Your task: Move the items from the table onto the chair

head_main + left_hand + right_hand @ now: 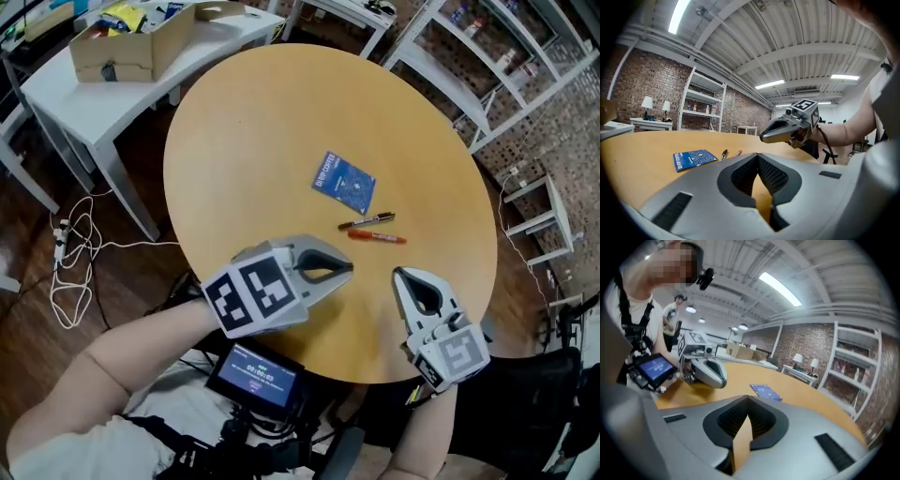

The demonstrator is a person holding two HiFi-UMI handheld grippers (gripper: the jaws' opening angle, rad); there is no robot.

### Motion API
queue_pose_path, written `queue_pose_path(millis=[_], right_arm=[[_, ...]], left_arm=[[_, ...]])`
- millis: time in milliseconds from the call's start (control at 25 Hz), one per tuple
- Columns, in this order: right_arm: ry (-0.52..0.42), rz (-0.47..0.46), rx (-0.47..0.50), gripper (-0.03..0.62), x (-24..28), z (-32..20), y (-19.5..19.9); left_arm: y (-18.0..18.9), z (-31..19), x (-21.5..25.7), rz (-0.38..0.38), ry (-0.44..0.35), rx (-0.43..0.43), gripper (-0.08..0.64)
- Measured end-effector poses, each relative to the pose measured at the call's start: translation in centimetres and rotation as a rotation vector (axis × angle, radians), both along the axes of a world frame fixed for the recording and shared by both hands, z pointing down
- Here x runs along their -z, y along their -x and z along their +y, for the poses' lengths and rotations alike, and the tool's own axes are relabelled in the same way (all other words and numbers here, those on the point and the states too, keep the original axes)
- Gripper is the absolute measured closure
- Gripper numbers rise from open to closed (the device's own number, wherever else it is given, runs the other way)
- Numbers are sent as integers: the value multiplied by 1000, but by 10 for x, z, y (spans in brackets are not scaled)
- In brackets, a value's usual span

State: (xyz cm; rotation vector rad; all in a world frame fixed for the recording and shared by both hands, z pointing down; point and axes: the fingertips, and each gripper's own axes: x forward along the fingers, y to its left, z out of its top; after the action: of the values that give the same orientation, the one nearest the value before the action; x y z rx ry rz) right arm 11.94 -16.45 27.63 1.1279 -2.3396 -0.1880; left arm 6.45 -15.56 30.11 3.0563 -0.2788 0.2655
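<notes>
state: left tongs and right tongs both closed, empty | target: orange pen on surface, long axis crosswise (black marker just beyond pen, blue packet farther) | relation: pen ahead between both tips, neither clearly nearer

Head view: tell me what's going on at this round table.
A person holds a two-jaw gripper in each hand over the near edge of the round table. The left gripper and the right gripper are both shut and empty. A blue packet, a black marker and an orange marker lie untouched beyond them.
</notes>
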Motion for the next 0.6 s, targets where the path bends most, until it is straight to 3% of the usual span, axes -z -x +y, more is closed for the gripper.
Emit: queue_pose_path(millis=[120, 200, 320, 480, 600], right_arm=[[14, 354, 37, 581, -2, -11, -16], [2, 487, 76, 580, -1, -22, -22], [-5, 504, 126, 580, 11, -39, -22], [55, 544, 228, 580, 19, -64, -23], [108, 467, 286, 580, 37, -89, -21]], left_arm=[[1, -1, 0, -2, -3, -2, 558], [0, 0, 0, -2, -1, -11, 558], [-1, 3, -1, -3, 0, -27, 558], [-2, 5, -2, -3, 3, -39, 558], [-1, 6, -2, -3, 4, -42, 558]])
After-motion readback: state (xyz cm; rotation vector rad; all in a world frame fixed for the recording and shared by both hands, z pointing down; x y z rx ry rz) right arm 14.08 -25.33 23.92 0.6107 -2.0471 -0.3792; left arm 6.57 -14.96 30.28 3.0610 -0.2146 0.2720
